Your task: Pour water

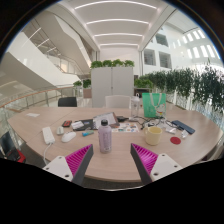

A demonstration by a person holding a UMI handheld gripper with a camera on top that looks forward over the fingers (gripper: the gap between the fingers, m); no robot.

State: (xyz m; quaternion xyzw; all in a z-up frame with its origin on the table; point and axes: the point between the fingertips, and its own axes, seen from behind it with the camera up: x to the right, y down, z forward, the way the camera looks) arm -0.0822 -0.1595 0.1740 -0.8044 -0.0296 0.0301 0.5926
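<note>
A clear plastic water bottle with a purple label [105, 136] stands upright on the round wooden table [110, 165], just ahead of my fingers and a little left of their midline. A pale yellow cup [153, 134] stands farther right on the table, beyond the right finger. My gripper [112, 160] is open, its two magenta pads [144, 157] spread wide, with only bare tabletop between them. It touches nothing.
Clutter lies across the far half of the table: a white object [48, 135] at left, a pink item [68, 137], a green bag [153, 104], a red lid [176, 141], dark gadgets [183, 127]. Chairs stand behind the table. Green planters line the right.
</note>
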